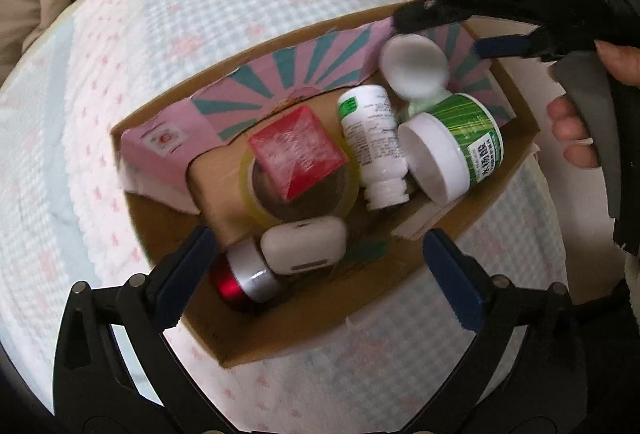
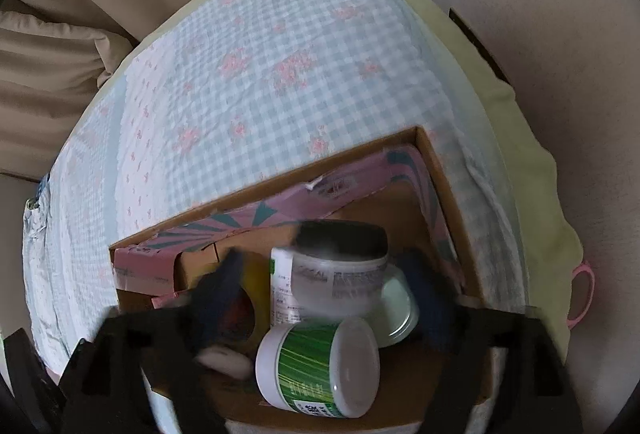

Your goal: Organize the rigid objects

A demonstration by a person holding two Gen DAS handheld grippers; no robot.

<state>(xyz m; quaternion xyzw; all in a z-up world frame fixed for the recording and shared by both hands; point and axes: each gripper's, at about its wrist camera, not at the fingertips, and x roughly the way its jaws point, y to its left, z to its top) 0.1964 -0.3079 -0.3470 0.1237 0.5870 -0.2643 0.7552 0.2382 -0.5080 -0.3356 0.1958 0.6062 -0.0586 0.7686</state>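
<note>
Left gripper [image 1: 316,262]: jaws spread wide, nothing between them, positioned above the near wall of the cardboard box [image 1: 400,274]. Right gripper [image 1: 440,29]: enters the left wrist view from 1 o'clock, jaws spread, with a blurred frosted jar [image 1: 414,65] between the fingers; contact cannot be determined. In the right wrist view this jar [image 2: 340,274] lies between the blurred fingers at 6 o'clock.

Box contents: green-labelled jar [image 1: 460,145] on its side, white bottle [image 1: 372,145], red box [image 1: 298,153] on a tape roll [image 1: 320,201], white case [image 1: 304,244], red-and-silver container [image 1: 244,278].

The box rests on a checked cloth [image 1: 180,13].
</note>
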